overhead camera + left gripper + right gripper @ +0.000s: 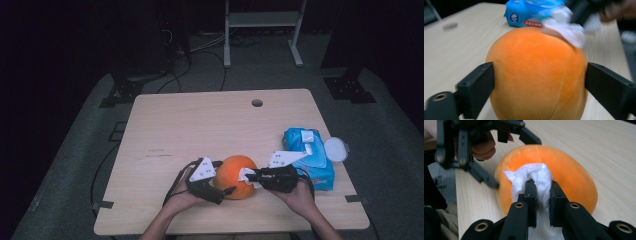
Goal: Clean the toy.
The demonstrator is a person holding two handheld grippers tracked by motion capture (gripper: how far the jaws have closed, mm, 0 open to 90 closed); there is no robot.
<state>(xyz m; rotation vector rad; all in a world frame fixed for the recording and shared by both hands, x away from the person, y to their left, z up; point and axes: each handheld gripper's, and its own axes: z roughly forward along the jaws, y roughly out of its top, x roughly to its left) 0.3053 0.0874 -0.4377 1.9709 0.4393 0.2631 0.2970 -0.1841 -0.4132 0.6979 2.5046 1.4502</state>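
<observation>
An orange plush ball (239, 175) rests on the wooden table (200, 125) near its front edge. My left gripper (226, 177) comes at it from the left, and its two black jaws press against the ball's opposite sides (540, 75). From the right, my right gripper (248, 176) is shut on a crumpled white wipe (534, 175) and holds it against the top of the ball (574, 177). In the left gripper view the wipe (569, 30) lies blurred on the ball's far upper side. The right gripper view shows the left gripper (517, 163) straddling the ball, with a hand behind it.
A blue pack of wet wipes (307, 155) lies just right of the ball, with a round white lid (335, 149) beside it near the table's right edge. A small round hole (257, 103) sits in the far part of the tabletop. Cables trail off the front left.
</observation>
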